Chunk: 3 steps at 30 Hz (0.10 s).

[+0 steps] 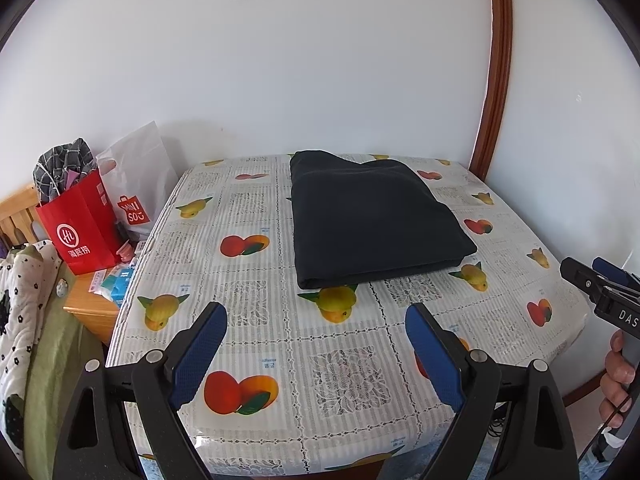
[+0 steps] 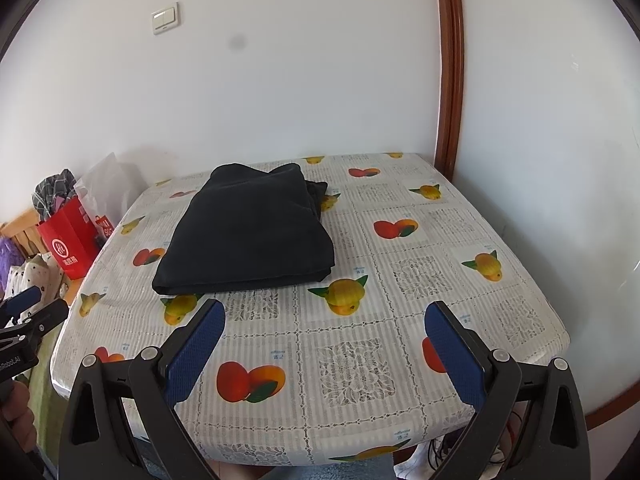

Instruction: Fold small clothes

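Folded dark garment lying flat mid-desk, apparently finished; left gripper and right gripper held back, fingers released, empty.

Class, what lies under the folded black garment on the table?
The folded black garment rests on the fruit-print tablecloth; prints peek out at its near edge. Whatever lies beneath its middle is hidden.
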Tool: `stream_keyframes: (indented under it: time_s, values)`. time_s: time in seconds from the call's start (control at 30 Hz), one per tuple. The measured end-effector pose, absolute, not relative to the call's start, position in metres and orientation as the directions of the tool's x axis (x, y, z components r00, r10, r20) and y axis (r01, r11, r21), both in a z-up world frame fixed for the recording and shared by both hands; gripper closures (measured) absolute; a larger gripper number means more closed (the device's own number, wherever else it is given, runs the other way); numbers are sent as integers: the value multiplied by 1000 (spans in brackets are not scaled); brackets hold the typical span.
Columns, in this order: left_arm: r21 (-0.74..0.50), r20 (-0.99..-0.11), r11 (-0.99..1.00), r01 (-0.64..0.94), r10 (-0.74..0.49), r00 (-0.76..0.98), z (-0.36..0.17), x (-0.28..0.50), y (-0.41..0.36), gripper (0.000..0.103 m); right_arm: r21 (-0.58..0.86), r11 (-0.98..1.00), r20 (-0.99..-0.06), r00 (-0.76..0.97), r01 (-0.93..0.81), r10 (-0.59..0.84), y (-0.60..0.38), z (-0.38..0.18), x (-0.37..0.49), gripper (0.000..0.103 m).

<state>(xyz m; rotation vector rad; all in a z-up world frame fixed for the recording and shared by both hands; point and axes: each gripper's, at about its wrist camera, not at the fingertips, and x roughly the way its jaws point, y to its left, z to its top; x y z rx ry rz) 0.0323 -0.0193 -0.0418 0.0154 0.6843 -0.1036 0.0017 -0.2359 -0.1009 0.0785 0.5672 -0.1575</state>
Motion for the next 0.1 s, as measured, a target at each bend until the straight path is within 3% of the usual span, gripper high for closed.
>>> stream_keyframes:
  time_s: [0.1]
  values:
    - [-20,-629,995,99,-89,772,-42,32,-19,13,35,985,-538,834,166,-122,-236,-100,1,4]
